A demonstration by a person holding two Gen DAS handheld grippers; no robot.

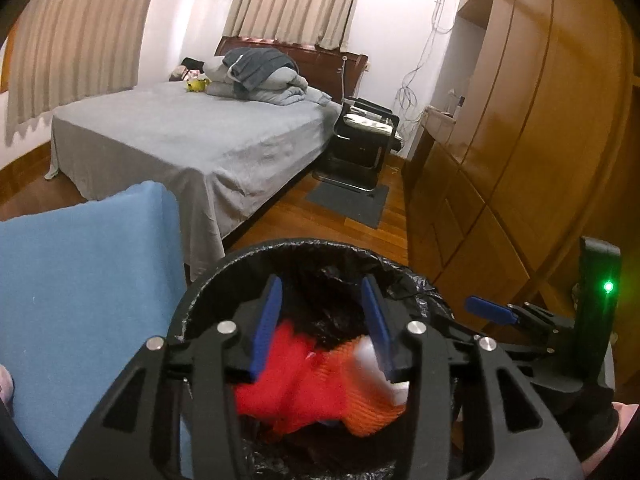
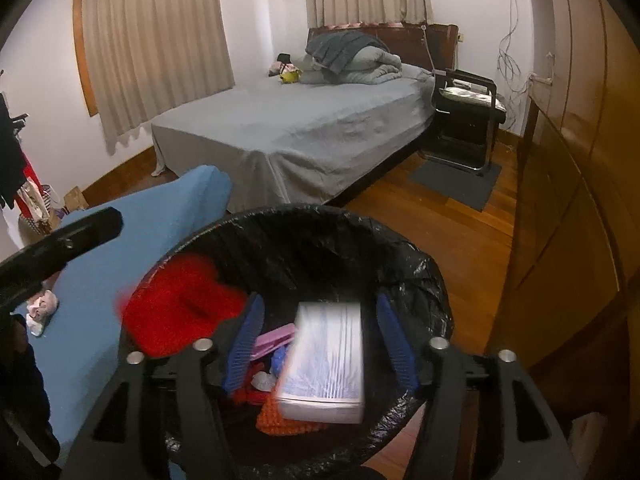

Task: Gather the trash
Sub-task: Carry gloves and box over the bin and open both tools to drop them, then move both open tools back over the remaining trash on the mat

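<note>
1. Over a black-lined trash bin point(image 2: 400, 256) both claws point down; only the right wrist view shows a white packet point(image 2: 326, 364), blurred, with fine grey lines, lying in the bin between the right claw's point(image 2: 320, 344) blue fingers point(image 2: 394, 340).
2. Only the left wrist view shows the right claw from the side, at the far right, with a green light on it.
3. Between the left claw's point(image 1: 322, 326) fingers point(image 1: 266, 328) lies a red and orange knitted thing point(image 1: 316, 392) with a white patch, blurred, inside the bin point(image 1: 240, 264).
4. Both claws stand apart; neither presses on anything.
5. In the right view the red knit point(image 2: 180, 308) sits at the bin's left rim, left of the claw.
6. Left of the bin is a blue cloth-covered surface point(image 2: 120, 248); a grey bed point(image 2: 300, 136) stands far behind.
</note>
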